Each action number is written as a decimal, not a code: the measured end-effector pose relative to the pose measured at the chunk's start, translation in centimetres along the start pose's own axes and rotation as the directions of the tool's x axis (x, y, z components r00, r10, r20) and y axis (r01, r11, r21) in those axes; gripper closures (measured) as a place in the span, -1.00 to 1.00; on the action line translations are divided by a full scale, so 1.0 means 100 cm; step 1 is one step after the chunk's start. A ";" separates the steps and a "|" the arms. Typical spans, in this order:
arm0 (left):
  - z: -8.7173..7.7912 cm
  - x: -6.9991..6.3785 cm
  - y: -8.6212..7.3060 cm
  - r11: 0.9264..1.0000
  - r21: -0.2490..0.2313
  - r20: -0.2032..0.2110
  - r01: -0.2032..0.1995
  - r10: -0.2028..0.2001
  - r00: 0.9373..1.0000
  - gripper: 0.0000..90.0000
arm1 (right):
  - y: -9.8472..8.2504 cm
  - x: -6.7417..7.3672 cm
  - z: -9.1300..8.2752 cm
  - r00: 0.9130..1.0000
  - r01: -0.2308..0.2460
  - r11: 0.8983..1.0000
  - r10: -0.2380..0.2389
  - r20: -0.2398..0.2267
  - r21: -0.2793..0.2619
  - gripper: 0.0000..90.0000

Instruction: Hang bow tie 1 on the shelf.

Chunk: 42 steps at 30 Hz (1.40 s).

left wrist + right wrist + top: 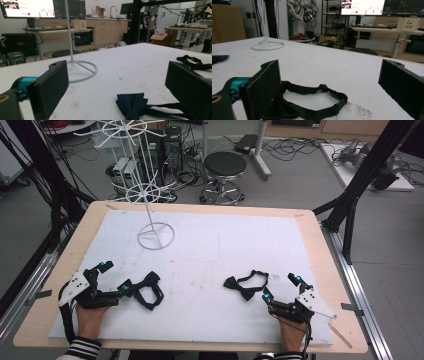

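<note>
bow ties lie on the white table [210, 320], one before each hand: a navy bow tie [145, 289] just ahead of the left gripper [114, 276], a black bow tie [246, 286] just left of the right gripper [280, 287]. both sets of fingers spread, holding nothing; wire stand [150, 195] well behind.

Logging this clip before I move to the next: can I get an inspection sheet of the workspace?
Surface: white mat on wooden table, faint marks.
Job's things: left bow tie; right bow tie; white wire stand at the far left.
Clutter: wooden stick at the right edge.
Grippers: left hand-held gripper open around its bow tie; right hand-held gripper open beside its bow tie.
Cables: on the floor beyond.
Surroundings: stool, black frame.
</note>
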<state>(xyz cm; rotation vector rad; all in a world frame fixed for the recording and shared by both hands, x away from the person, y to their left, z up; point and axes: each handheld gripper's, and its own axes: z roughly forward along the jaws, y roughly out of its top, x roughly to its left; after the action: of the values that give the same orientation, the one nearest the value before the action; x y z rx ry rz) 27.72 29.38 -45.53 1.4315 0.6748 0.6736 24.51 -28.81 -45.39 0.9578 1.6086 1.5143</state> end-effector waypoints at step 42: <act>0.001 0.014 0.044 0.984 0.174 0.057 0.024 -0.035 0.998 -0.88 | 0.000 -0.001 0.000 1.000 0.003 1.000 -0.003 -0.006 -0.003 -0.92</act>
<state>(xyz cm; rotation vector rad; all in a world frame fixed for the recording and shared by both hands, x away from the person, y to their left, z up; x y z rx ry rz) 28.68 30.53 -41.14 1.5924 0.7202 0.5572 24.55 -28.92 -45.39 0.9495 1.6110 1.5189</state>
